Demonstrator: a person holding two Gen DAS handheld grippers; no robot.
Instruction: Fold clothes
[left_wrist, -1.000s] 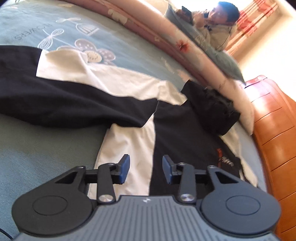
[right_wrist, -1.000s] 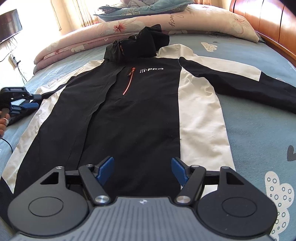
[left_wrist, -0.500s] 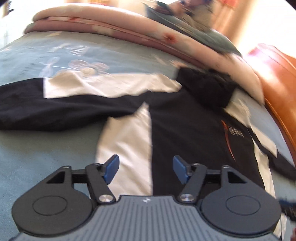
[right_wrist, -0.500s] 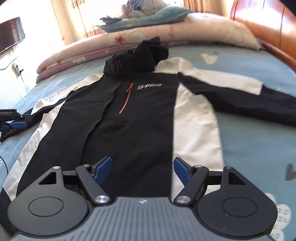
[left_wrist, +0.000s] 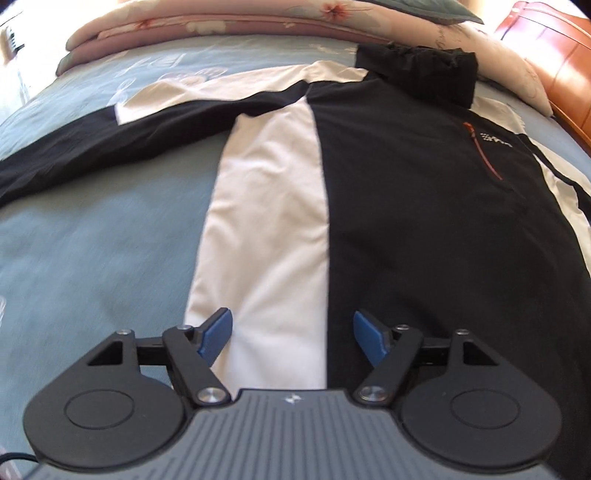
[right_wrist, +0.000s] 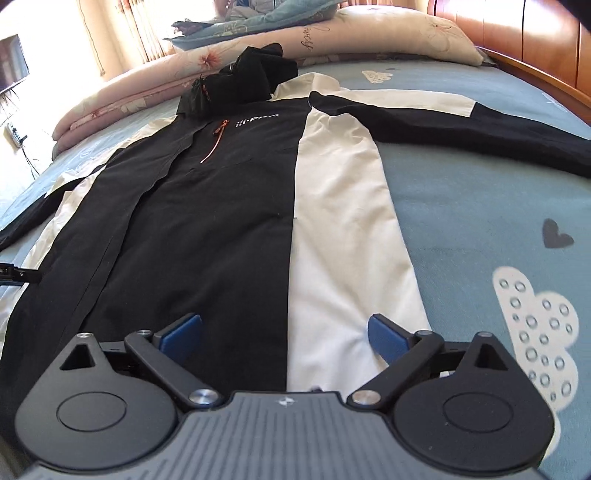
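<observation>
Jacket (right_wrist: 221, 206), black with white side panels, lies spread flat on its back across the blue bedspread (right_wrist: 480, 206), sleeves out to both sides and the hood (right_wrist: 251, 81) bunched toward the pink quilt (right_wrist: 147, 92). Near its hem, the left gripper (left_wrist: 291, 338) and the right gripper (right_wrist: 284, 338) each hang above a black-white seam. Both sets of jaws have just been opening and stand wide, gripping nothing.
</observation>
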